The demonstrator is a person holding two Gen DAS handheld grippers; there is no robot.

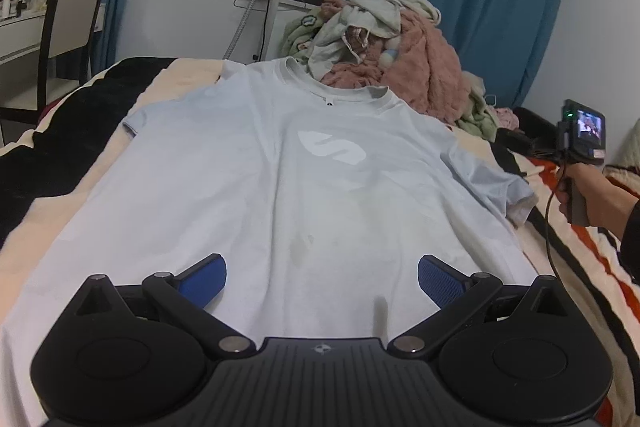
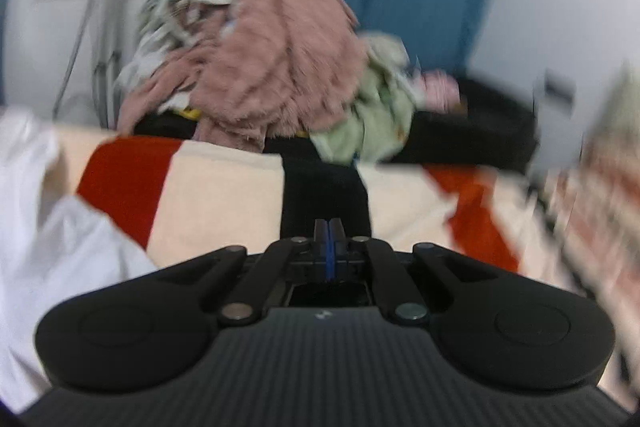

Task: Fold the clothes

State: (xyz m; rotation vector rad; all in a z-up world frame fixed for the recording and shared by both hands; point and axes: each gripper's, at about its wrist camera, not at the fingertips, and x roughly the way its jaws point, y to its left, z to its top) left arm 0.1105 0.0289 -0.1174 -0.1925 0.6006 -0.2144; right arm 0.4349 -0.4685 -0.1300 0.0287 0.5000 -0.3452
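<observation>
Only left view: T-shirt (image 1: 280, 187) flat | right view: blanket (image 2: 224, 195), blurred

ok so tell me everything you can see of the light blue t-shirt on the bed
The t-shirt is pale blue, of thin soft knit by its look, with a ribbed round collar and a white S-like logo on the chest. It lies spread flat, front up, on the striped blanket, collar toward the clothes pile, which overlaps the collar's edge. Both short sleeves are out; the one on the picture's right is rumpled. Faint stains mark the lower front. The left hand-held gripper hangs open above the hem, with no visible contact.
</observation>
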